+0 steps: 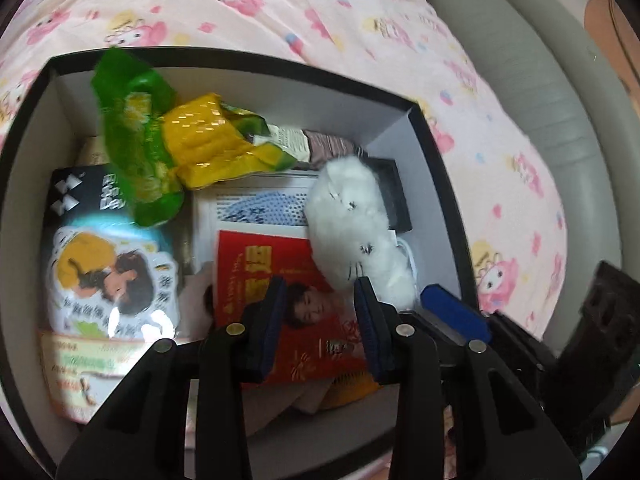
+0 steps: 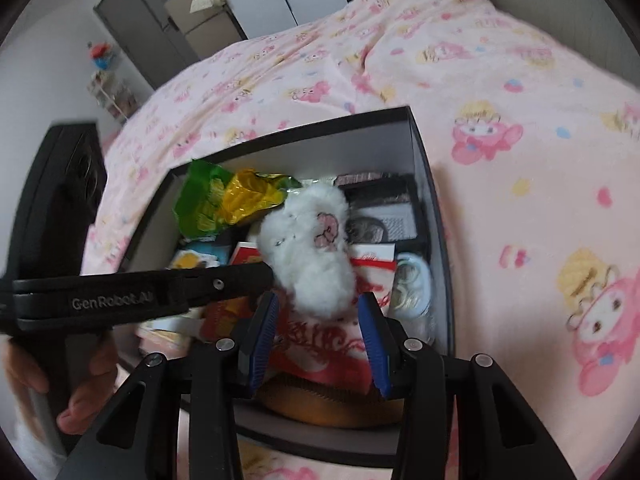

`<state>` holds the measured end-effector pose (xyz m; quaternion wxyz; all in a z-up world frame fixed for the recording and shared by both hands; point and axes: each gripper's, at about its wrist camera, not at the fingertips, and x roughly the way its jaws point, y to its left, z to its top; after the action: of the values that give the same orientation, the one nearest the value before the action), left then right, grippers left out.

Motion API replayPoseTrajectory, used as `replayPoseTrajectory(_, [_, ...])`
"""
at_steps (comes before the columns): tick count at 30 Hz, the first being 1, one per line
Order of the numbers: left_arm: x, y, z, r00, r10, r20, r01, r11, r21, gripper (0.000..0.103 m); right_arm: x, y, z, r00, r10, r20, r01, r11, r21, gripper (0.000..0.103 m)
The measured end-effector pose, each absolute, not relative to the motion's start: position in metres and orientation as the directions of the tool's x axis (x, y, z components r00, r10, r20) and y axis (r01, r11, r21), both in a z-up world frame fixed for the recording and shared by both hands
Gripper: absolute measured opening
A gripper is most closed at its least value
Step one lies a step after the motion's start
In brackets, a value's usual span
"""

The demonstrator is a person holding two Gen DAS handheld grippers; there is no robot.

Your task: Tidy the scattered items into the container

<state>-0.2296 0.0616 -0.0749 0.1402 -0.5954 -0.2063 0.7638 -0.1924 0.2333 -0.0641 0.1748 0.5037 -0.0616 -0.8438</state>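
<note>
On the bed, the pink cartoon-print blanket (image 2: 500, 128) is carrying a black box (image 1: 424, 120) with white inner walls, lid off. Inside, a red packet (image 1: 256, 280) is lying flat near the middle, a snack bag with a cartoon figure (image 1: 112, 276) sitting at its left, a green-and-yellow wrapper (image 1: 168, 140) tilting against the far wall. A white fluffy plush toy (image 2: 308, 248) is sitting on top of the packets, inside the box. Left hand-held gripper (image 1: 320, 320) is hovering over the red packet, jaws released, nothing between them. Right hand-held gripper (image 2: 318, 344) is pointing down at the plush, jaws apart, not touching it. A hand (image 2: 40, 392) is gripping the left tool's handle.
</note>
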Motion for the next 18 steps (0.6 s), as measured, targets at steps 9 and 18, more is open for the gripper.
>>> replayPoseTrajectory(9, [-0.248, 0.067, -0.066, -0.313, 0.486, -0.816, -0.009, -0.861, -0.509, 0.032, -0.197, 0.241, -0.064, -0.486, -0.314, -0.815, 0.194, -0.949, 0.250, 0.038])
replayPoseTrajectory(18, [-0.233, 0.066, -0.044, -0.385, 0.441, -0.811, -0.073, -0.890, -0.450, 0.055, -0.191, 0.243, -0.054, -0.517, -0.272, -0.812, 0.147, -0.962, 0.229, 0.043])
